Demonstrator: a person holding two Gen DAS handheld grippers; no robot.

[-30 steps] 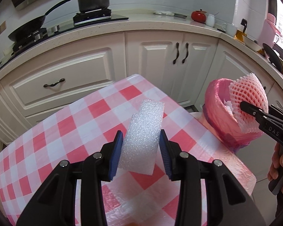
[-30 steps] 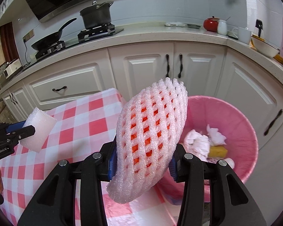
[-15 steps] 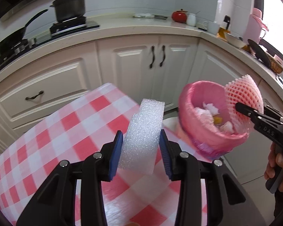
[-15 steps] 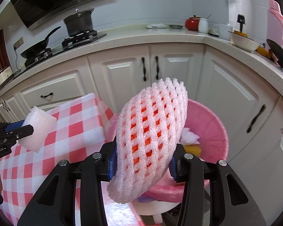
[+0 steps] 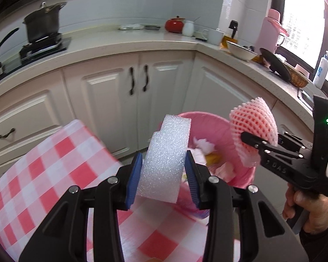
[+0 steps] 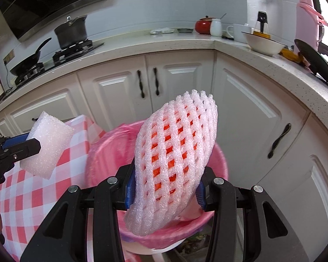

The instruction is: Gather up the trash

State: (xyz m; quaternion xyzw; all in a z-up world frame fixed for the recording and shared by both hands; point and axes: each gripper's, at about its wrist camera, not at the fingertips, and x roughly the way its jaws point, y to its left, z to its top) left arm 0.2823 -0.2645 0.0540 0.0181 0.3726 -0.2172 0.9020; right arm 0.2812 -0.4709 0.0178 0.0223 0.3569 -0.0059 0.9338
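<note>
**Both tongs loaded at the bin**

Seen along the left wrist camera, the left tongs are clamped on a white foam block, its sides pressed by both blue pads while its top stands up past the fingertips. Just beyond the block sits the pink-lined bin; the block hides the near left part of its rim, and the scraps inside are small and hard to make out. Below and left of the tongs lies the red-checked worktop, blurred at its edge. To the right, the right tongs grip a pink foam fruit net above the bin's right rim; the holding hand is cut off by the frame.

From the right wrist camera, the right tongs are closed on the foam fruit net, which fills the space between the fingers and covers most of the bin behind it, so the contents cannot be seen. Far left, the left tongs hold the foam block over the worktop edge, beside the bin; their body is cut off.
</note>
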